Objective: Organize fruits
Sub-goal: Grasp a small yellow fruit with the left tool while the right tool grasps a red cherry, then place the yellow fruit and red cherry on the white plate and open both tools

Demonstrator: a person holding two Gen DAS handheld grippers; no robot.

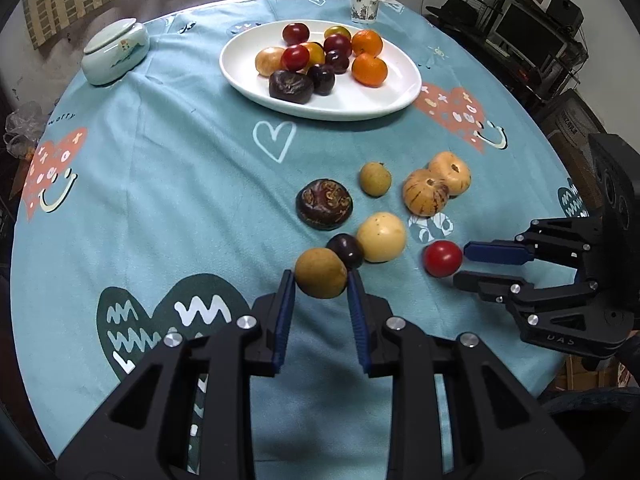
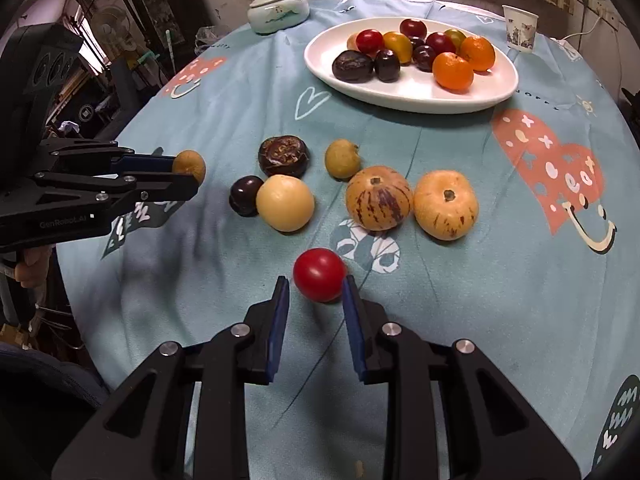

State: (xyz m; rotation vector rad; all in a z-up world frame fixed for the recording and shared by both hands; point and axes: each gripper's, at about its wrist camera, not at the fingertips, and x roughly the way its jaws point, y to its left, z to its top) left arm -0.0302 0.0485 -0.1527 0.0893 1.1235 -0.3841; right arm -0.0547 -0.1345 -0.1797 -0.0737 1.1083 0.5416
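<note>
A brown longan (image 1: 321, 274) was clamped in the left gripper (image 1: 322, 280), a red tomato (image 2: 319, 275) in the right gripper (image 2: 316, 286) — beyond them the white plate (image 1: 404, 92) was half filled, six fruits left loose.

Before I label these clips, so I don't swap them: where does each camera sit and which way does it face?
Left wrist view: on the left gripper, looking down the table at the brown fruit it grips; right gripper alongside.
Right wrist view: on the right gripper, facing the red tomato it grips; a hand shows.
Shared: white plate, paper cup.
</note>
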